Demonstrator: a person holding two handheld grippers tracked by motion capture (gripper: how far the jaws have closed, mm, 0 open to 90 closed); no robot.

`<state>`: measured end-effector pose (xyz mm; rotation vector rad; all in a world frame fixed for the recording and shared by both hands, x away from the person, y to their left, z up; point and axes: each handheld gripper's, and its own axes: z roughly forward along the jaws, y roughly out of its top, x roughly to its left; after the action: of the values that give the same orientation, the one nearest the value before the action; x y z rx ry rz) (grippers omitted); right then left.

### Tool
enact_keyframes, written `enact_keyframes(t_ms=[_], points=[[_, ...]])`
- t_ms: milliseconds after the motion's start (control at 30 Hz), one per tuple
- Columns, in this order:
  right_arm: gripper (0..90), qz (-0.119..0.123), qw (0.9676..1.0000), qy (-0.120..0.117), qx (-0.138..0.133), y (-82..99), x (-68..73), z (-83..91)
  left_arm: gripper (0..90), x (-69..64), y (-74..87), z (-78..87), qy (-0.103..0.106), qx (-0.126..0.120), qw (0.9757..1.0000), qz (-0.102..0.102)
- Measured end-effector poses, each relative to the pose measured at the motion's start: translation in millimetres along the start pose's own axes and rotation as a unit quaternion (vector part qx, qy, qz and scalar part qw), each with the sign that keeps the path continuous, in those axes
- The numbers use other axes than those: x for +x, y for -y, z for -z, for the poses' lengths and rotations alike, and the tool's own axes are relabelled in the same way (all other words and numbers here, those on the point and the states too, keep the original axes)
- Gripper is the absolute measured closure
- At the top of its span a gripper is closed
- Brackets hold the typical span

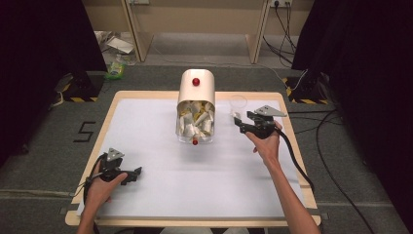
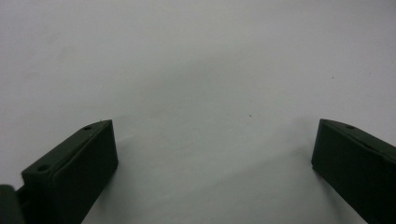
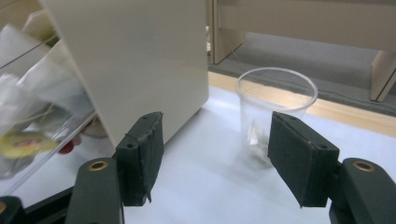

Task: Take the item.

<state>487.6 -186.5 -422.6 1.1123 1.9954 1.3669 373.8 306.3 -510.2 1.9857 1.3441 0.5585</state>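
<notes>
Two bare forearms come in from the near edge of the white, wood-rimmed tabletop [image 1: 156, 195], each hand holding a black hand-held gripper. Beyond them, at the middle of the far half of the tabletop, stands the largest thing on it: a cream, round-topped dispenser box [image 1: 196, 97] with a red knob on top, a clear front bin packed with white and yellow sachets, and a second red knob at its lower lip. In the right gripper view its cream side wall [image 3: 135, 60] rises at the left, with the clear bin and sachets beside it.

Next in size, the left hand-held gripper [image 1: 132, 174] lies low over the near left part of the tabletop, well apart from the box; its own view shows both jaws spread wide over bare white surface [image 2: 210, 93].

Farther off, the right hand-held gripper [image 1: 238, 120] sits to the right of the box, jaws apart and holding nothing.

Smallest, a clear plastic cup [image 3: 275, 112] stands upright just beyond those jaws, near the far right edge; something small and pale seems to lie in its bottom, though blur hides what it is.
</notes>
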Motion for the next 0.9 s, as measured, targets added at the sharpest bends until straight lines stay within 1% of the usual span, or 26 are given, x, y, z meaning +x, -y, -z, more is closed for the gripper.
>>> enact_keyframes(t_ms=[233, 400, 633, 700, 767, 800, 900], points=[[35.0, 0.004, 0.9999, 0.001, 0.011, 14.5, 6.5, 7.0, 0.0, 0.0, 0.0, 0.0, 0.0, 0.0, 1.0, 0.0], [33.5, 0.01, 0.9996, -0.002, 0.028, 27.2, 11.1, 10.6, 0.0, 0.0, 0.0, 0.0, 0.0, 0.0, 1.0, 0.0], [30.0, 0.011, 0.9988, -0.003, 0.049, 44.4, 17.5, 14.9, 0.0, 0.0, 0.0, 0.0, 0.0, 0.0, 1.0, 0.0], [29.2, 0.01, 0.9986, -0.005, 0.051, 46.8, 19.4, 17.0, 0.0, 0.0, 0.0, 0.0, 0.0, 0.0, 1.0, 0.0], [28.7, 0.013, 0.9986, -0.004, 0.052, 48.3, 20.7, 18.2, 0.0, 0.0, 0.0, 0.0, 0.0, 0.0, 1.0, 0.0], [28.5, 0.018, 0.9983, -0.008, 0.055, 50.9, 23.1, 20.2, 0.0, 0.0, 0.0, 0.0, 0.0, 0.0, 1.0, 0.0], [27.8, 0.02, 0.9981, -0.009, 0.058, 53.7, 25.8, 22.4, 0.0, 0.0, 0.0, 0.0, 0.0, 0.0, 1.0, 0.0]])
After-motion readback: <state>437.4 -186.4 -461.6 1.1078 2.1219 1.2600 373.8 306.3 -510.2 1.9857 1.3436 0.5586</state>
